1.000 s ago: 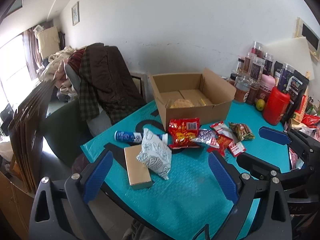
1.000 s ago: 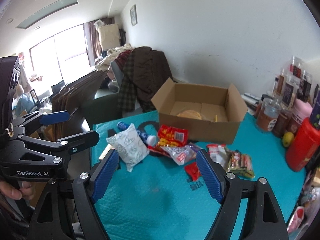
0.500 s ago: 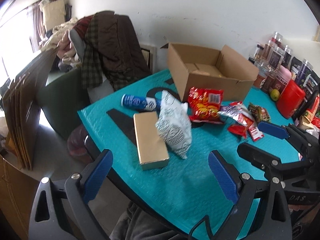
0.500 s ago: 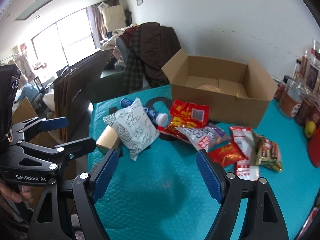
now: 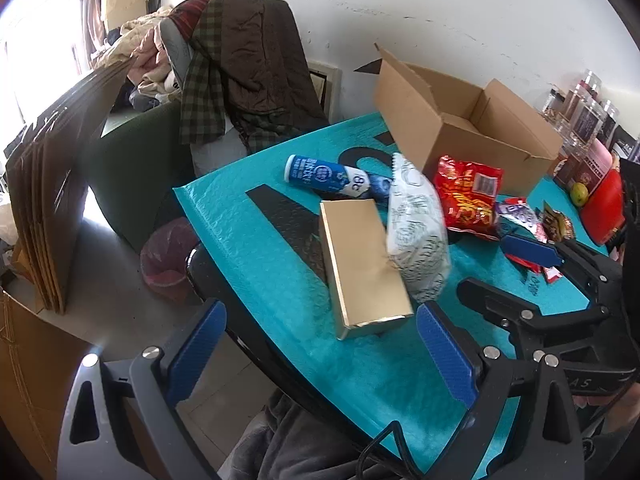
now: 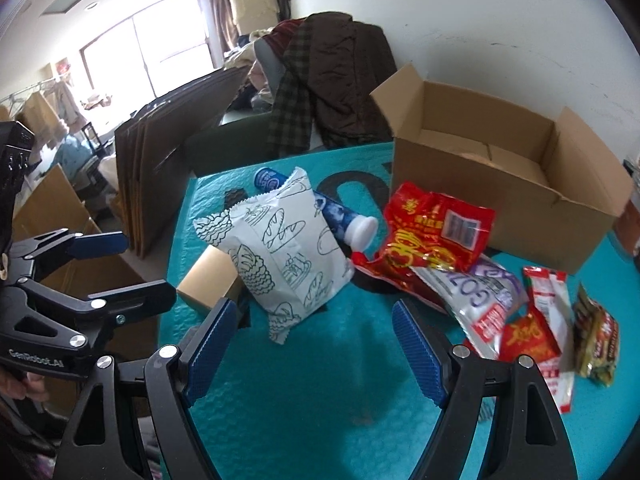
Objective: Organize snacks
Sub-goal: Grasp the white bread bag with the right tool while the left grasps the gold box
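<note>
Now both grippers have closed in on the snacks, left gripper (image 5: 320,354) jaws spread before the gold box (image 5: 362,266) at 12 o'clock, right gripper (image 6: 314,354) jaws spread, white bread bag (image 6: 286,250) at 11, cardboard box (image 6: 508,184) mostly unfilled on the worktop (image 6: 320,400)

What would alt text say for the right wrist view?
An open claw hovers over a teal table, nearest a white bread bag that leans on a gold box and a blue tube. To the right lie a red bag and smaller packets before an open carton.
</note>
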Available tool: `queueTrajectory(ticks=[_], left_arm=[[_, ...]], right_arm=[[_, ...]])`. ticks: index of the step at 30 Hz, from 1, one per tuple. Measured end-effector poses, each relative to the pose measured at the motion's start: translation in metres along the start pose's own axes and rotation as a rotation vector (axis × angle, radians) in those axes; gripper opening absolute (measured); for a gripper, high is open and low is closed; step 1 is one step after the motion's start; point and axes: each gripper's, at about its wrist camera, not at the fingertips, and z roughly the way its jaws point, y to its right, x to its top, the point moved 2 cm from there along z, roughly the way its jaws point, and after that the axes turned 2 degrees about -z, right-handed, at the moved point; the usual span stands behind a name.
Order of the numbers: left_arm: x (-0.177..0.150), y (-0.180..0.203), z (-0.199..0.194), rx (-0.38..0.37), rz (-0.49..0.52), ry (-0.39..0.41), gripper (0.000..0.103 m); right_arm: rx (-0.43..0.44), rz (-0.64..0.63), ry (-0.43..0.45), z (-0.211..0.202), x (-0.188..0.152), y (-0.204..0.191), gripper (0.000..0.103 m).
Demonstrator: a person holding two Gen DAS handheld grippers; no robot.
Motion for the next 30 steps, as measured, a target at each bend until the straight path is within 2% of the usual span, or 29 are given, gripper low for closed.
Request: queueTrajectory(ticks=[4,7,10,17,18,21,22,24,30], left_arm=[[0.002,-0.011,0.008,0.008,-0.028,-0.017,0.098],[0.005,-0.018,0.012,0.0,-0.045,-0.028,0.098],[0.009,-0.024,0.015,-0.013,-0.06,-0.032,0.098],[0.014,-0.022,0.02,-0.002,-0.053,-0.032,0.098],[0.014,-0.022,0.02,-0.007,-0.059,-0.033,0.098],[0.014,-0.02,0.022,-0.026,-0.074,-0.04,0.098],[0.013,-0.019,0.022,-0.031,-0.075,-0.043,0.098],[0.012,-0.015,0.023,-0.045,-0.07,-0.047,0.098],[0.01,0.001,0.027,-0.084,-0.039,-0.044,0.098]], right_arm=[[0.012,-0.04,-0.026,0.017,0.01,-0.001,0.082],[0.007,-0.096,-0.009,0.021,0.017,-0.005,0.089],[0.022,-0.161,0.004,0.027,0.024,-0.009,0.089],[0.152,-0.205,-0.027,0.045,0.027,-0.013,0.089],[0.161,-0.203,-0.021,0.045,0.027,-0.013,0.087],[0.166,-0.179,-0.017,0.042,0.026,-0.009,0.073],[0.159,-0.171,-0.023,0.041,0.026,-0.008,0.065],[0.152,-0.137,-0.033,0.037,0.025,-0.001,0.059],[0.136,-0.058,-0.008,0.012,0.019,0.009,0.055]])
